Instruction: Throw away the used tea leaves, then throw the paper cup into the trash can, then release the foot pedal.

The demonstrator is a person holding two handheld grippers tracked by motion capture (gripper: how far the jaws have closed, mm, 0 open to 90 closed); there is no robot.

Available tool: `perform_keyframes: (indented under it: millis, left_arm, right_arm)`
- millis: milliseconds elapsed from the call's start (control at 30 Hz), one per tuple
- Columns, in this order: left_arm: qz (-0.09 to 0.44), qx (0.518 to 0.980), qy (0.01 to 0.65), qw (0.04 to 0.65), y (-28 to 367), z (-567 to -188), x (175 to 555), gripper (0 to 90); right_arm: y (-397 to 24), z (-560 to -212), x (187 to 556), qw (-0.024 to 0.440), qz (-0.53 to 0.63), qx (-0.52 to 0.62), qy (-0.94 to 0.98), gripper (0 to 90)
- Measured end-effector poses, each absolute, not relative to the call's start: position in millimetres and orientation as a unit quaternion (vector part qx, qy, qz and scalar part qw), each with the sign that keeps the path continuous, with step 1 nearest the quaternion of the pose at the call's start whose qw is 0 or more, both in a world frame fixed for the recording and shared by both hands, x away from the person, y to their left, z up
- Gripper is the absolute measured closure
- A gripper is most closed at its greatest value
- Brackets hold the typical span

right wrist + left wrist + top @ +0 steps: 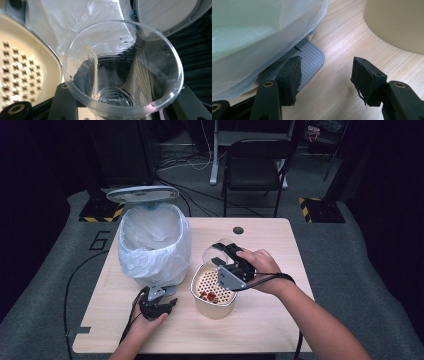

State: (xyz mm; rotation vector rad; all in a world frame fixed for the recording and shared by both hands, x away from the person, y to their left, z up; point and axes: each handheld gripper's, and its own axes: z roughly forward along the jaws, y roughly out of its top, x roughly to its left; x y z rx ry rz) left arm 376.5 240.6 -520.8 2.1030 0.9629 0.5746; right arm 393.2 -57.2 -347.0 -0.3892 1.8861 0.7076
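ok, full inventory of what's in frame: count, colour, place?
table: 1, light wood, centre
pedal bin: 1, grey, white liner, lid up, table's left
bin pedal: 1, grey, by the left gripper
strainer bowl: 1, cream, perforated, table centre
red bits: a few, in the strainer
clear cup: 1, empty, in the right gripper
chair: 1, black, beyond the table
left gripper: black, open, by the pedal
right gripper: black, over the strainer
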Motion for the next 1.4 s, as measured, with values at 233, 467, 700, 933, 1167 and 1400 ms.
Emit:
perform_keyframes:
  millis: [233,467,700,933,1167,1400]
  left_arm:
    - [0.223,0.819,0.376,0.371,240,-521,376,40.8]
    - [0.221,0.819,0.376,0.372,240,-521,377,40.9]
    - [0.218,0.816,0.381,0.376,240,-522,377,40.9]
    - [0.211,0.812,0.39,0.38,239,-522,376,40.9]
    - [0.223,0.814,0.381,0.379,240,-522,377,40.8]
    - [0.214,0.816,0.381,0.377,241,-521,377,40.8]
  right_arm:
    - [-64,-334,407,0.39,0.387,-0.038,0.835,48.8]
    - [-65,-311,423,0.27,0.461,0.067,0.843,48.9]
    - [-52,-283,435,0.209,0.495,0.126,0.834,48.8]
    - [-31,-257,446,0.194,0.51,0.141,0.826,48.7]
    - [-2,-245,461,0.166,0.521,0.149,0.824,48.4]
    - [35,-250,475,0.16,0.515,0.131,0.832,48.1]
